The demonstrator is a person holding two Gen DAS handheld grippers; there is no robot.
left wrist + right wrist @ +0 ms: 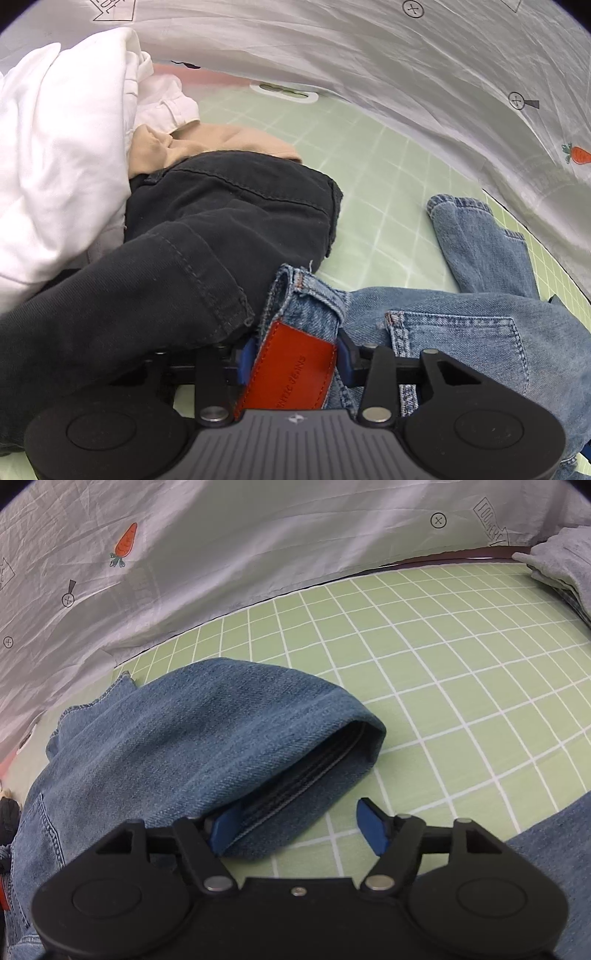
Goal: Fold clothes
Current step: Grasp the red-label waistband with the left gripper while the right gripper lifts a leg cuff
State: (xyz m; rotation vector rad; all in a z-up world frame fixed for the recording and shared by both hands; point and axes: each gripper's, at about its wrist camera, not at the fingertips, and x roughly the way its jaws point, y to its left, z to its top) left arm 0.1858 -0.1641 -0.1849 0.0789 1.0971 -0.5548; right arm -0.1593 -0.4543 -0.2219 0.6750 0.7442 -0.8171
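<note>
The left gripper (295, 363) has its jaws clamped on the blue jeans (461, 332) at the red leather patch (291, 373), whose stamped lettering is unreadable. The right gripper (301, 825) has its jaws spread, one inside the jeans' hem (306, 771), beside the patch on the green checked sheet (443, 664).

Left tongs (295, 363) clamped, right tongs (301, 827) spread wide.
</note>
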